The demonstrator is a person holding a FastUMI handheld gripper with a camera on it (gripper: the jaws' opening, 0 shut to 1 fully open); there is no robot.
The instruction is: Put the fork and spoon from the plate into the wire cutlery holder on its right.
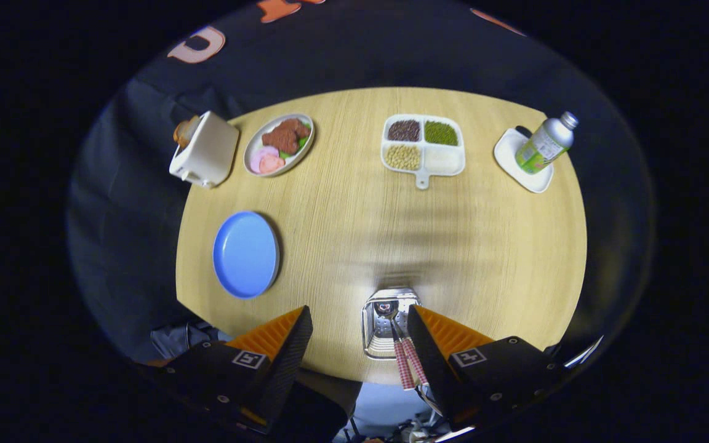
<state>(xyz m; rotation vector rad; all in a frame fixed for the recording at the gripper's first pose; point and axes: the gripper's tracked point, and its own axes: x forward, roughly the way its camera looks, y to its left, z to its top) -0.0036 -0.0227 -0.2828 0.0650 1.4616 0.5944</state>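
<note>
The metal cutlery holder stands on the round wooden table, between my fingertips and nearer the right one. Two utensils with red checked handles, the fork and spoon, stand in it, their handles leaning against the inside of my right finger. My gripper is open, high above the table, with nothing pressed between its fingers. The blue plate lies bare to the left of the holder, beyond my left finger.
At the table's far side stand a white toaster, an oval plate of food, a divided tray of beans, and a bottle on a white dish. Black cloth surrounds the table.
</note>
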